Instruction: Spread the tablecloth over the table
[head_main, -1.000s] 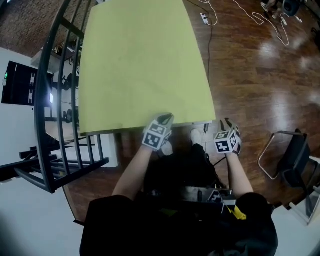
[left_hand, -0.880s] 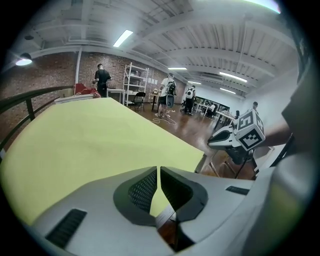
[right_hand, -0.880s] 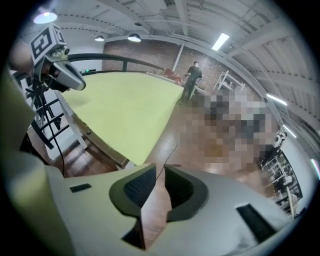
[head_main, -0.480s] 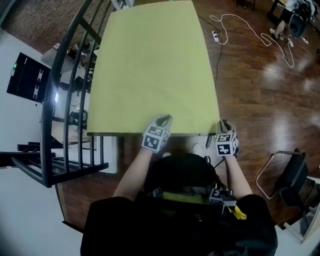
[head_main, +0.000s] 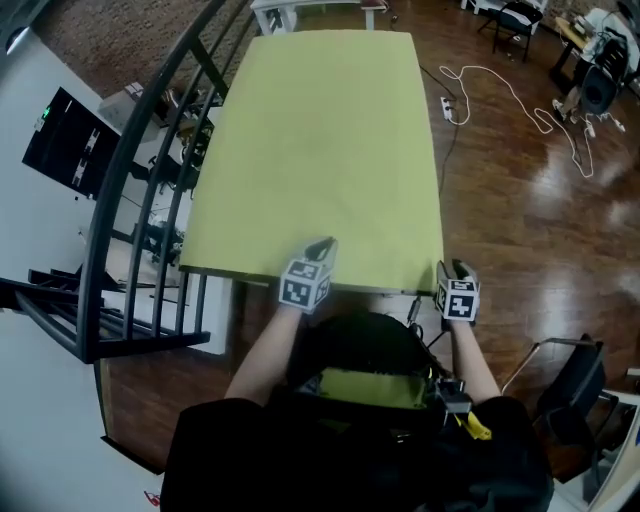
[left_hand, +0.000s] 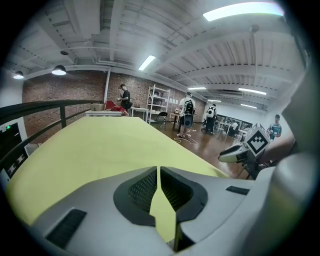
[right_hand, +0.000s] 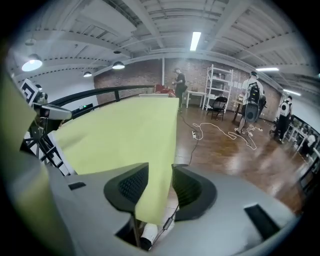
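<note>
A yellow-green tablecloth (head_main: 320, 150) lies flat over the long table. My left gripper (head_main: 322, 245) is at its near edge, left of the middle. In the left gripper view that gripper (left_hand: 159, 180) is shut on a fold of the cloth (left_hand: 100, 145). My right gripper (head_main: 450, 268) is at the near right corner. Its jaws have just been opening. In the right gripper view the cloth's corner (right_hand: 150, 165) hangs loose between the parted pads of that gripper (right_hand: 160, 187).
A black metal railing (head_main: 150, 200) runs close along the table's left side, with a dark monitor (head_main: 70, 145) beyond it. On the wooden floor to the right lie a white cable (head_main: 510, 90) and a power strip (head_main: 447, 105). A metal chair (head_main: 570, 390) stands at the lower right.
Both grippers have risen a little at the cloth's near edge. The right gripper has come in to the near right corner. The head view now takes in the table's far end.
</note>
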